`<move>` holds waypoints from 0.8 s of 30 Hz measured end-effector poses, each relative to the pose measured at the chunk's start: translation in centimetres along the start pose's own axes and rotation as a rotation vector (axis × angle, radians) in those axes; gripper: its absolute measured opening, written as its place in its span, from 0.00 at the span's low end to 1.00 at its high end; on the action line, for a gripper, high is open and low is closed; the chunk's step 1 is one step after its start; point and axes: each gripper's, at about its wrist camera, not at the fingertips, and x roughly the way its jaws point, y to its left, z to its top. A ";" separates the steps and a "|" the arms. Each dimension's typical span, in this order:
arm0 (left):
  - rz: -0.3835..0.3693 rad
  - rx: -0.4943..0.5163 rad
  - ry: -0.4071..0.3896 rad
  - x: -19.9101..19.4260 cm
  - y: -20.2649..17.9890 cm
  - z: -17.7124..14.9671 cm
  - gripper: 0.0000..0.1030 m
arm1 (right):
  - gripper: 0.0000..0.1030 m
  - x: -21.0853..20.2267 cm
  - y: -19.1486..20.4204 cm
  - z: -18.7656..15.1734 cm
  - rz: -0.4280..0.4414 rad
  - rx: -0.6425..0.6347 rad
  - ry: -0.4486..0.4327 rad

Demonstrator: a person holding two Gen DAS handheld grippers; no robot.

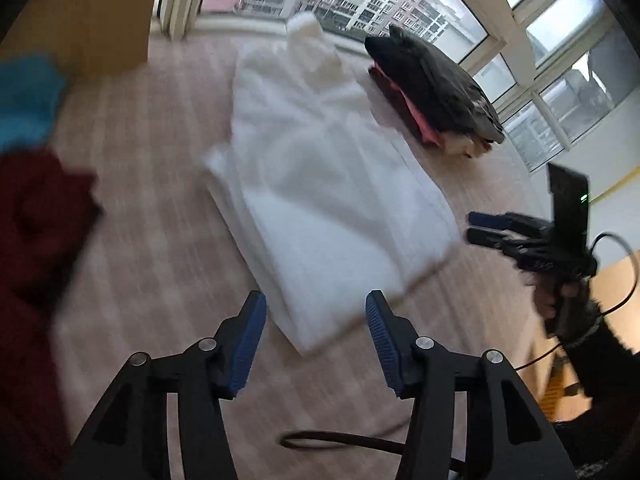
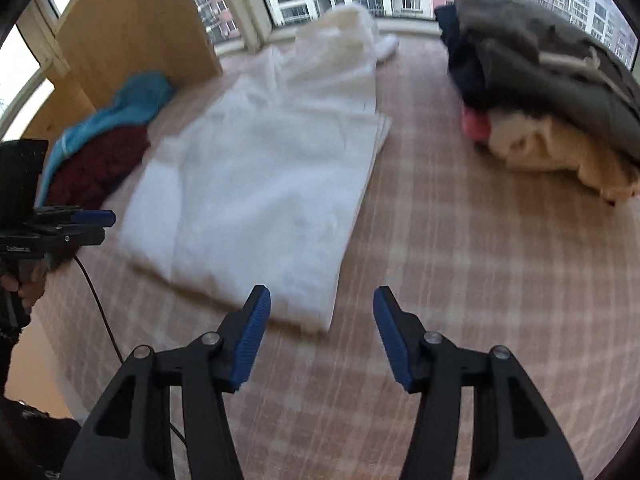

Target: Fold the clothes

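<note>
A white garment (image 1: 320,184) lies partly folded and flat on the checked cloth surface (image 1: 160,264), long axis running away from me; it also shows in the right wrist view (image 2: 260,184). My left gripper (image 1: 316,320) is open and empty, hovering just above the garment's near corner. My right gripper (image 2: 322,312) is open and empty, above the garment's near right corner. The right gripper also shows at the right of the left wrist view (image 1: 480,228), and the left gripper at the left of the right wrist view (image 2: 102,226). Both views are motion-blurred.
A stack of folded clothes, dark grey on top with pink and cream below (image 2: 552,92), sits at the far right (image 1: 436,88). A blue garment (image 2: 120,108) and a dark red one (image 2: 96,164) lie at the left by a wooden panel (image 2: 132,24). Windows run along the back.
</note>
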 end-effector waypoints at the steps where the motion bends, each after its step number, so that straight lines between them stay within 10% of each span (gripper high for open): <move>1: 0.019 -0.004 0.005 0.6 0.0 -0.2 0.48 | 0.51 0.4 0.2 -0.2 -0.005 -0.005 0.006; 4: 0.003 -0.052 0.011 1.9 0.3 -0.4 0.45 | 0.43 1.4 0.8 -0.2 0.006 -0.027 0.021; 6: -0.043 -0.089 -0.005 2.0 0.6 -0.3 0.08 | 0.19 1.8 1.2 -0.2 0.023 -0.041 0.035; 9: -0.078 -0.125 -0.016 2.1 1.1 -0.1 0.04 | 0.06 0.8 1.6 0.2 0.032 -0.070 0.027; 17: 0.003 -0.091 -0.012 1.9 1.0 -1.6 0.05 | 0.05 1.0 1.5 -0.2 -0.060 -0.108 0.098; 24: 0.133 0.024 -0.138 -3.4 -0.4 1.2 0.09 | 0.16 -4.3 2.4 2.3 -0.097 -0.112 -0.072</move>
